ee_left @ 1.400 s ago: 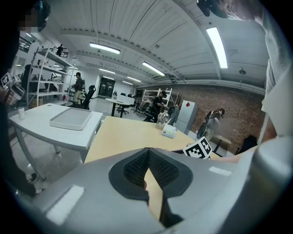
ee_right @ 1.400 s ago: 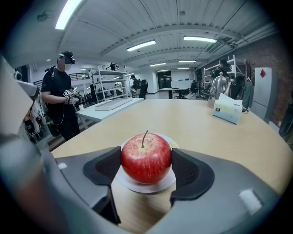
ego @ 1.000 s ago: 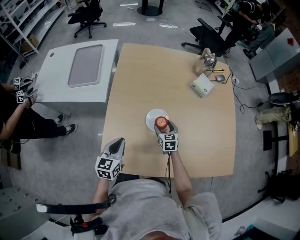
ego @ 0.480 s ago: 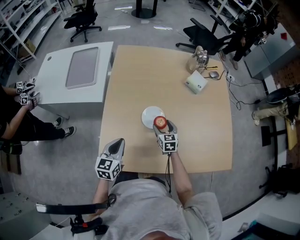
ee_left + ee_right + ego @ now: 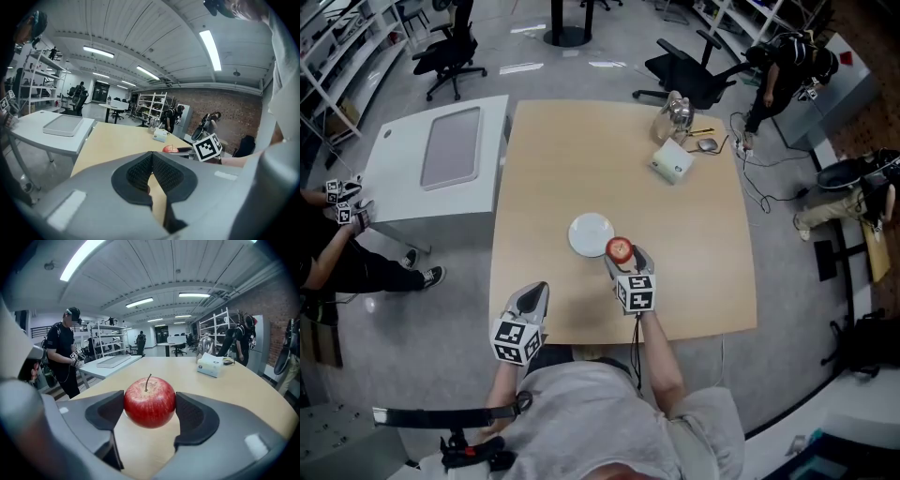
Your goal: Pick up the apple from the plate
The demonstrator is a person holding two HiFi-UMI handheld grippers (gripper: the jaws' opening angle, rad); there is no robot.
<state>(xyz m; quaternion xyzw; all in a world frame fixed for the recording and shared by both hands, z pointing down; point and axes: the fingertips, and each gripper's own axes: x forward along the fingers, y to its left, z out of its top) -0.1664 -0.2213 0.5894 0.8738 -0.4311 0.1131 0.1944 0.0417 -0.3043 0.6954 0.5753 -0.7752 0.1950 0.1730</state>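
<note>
A red apple (image 5: 149,402) with a stem hangs above the wooden table (image 5: 581,159), and my right gripper (image 5: 150,408) is shut on it with a pad pressed to each side. In the head view the apple (image 5: 619,248) sits off to the right of the white plate (image 5: 591,233), which holds nothing. My left gripper (image 5: 531,298) hovers at the table's near-left edge, its jaws shut on nothing. In the left gripper view (image 5: 151,176) the apple (image 5: 169,149) shows ahead on the right.
A white tissue box (image 5: 672,161) and a glass jar (image 5: 673,112) stand at the table's far right. A white side table with a grey tray (image 5: 450,145) is on the left. Office chairs (image 5: 694,70) and people stand around the room.
My right gripper has lifted the apple off the plate and drawn it toward me and to the right. The plate is left bare. The left gripper has shifted slightly.
</note>
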